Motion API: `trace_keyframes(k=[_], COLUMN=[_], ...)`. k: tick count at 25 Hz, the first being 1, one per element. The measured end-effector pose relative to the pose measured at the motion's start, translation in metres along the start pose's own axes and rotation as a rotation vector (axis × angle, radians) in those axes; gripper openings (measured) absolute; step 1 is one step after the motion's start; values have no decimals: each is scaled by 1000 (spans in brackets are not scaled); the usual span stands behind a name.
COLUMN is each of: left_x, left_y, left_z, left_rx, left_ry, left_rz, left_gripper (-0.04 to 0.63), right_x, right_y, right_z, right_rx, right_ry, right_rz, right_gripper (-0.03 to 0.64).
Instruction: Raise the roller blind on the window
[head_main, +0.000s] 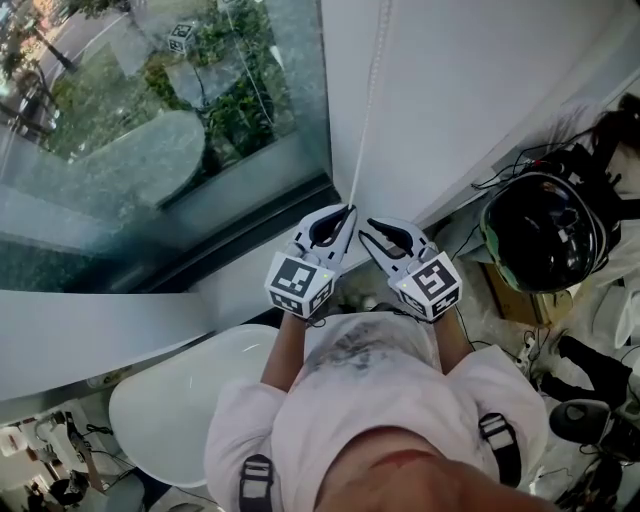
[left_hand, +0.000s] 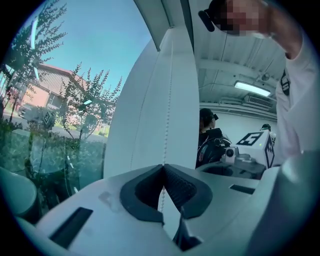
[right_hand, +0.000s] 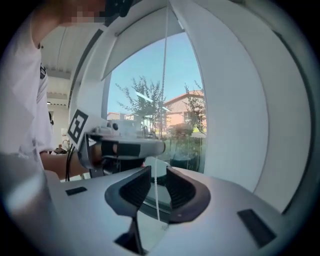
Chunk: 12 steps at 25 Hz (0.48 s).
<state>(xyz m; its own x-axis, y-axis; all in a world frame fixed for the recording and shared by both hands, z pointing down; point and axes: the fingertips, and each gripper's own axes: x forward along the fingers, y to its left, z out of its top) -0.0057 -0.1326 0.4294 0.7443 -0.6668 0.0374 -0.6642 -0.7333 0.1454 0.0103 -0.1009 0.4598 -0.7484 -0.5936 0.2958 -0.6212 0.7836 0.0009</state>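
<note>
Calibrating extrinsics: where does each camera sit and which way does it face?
Head view: on the person's head, facing steeply down at the window; shows left gripper, right gripper, forearms, shoulders.
Left gripper view: on the left gripper, facing along jaws shut on the chain; shows a sleeve.
Right gripper view: on the right gripper, facing the window, jaws apart around the chain; sleeve at left.
Shared: all see the chain; each gripper view sees the other gripper.

The person (head_main: 385, 465) is wearing a pale shirt (head_main: 400, 395) with dark buckled straps (head_main: 497, 432) over its shoulders. Beyond it, the white left gripper (head_main: 348, 210) and right gripper (head_main: 367, 228) are showing black-and-white marker cubes (head_main: 298, 283).
</note>
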Motion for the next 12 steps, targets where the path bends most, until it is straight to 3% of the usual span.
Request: trace_keyframes(k=[12], left_x=[2], left_y=[3], left_z=[-3], left_rx=[2], left_ry=[0], left_rz=[4], left_gripper=[8], right_x=[-5], right_y=[-7], right_z=[114], right_rx=[-69], right_ry=[-202], right_rz=[32], right_gripper=[147])
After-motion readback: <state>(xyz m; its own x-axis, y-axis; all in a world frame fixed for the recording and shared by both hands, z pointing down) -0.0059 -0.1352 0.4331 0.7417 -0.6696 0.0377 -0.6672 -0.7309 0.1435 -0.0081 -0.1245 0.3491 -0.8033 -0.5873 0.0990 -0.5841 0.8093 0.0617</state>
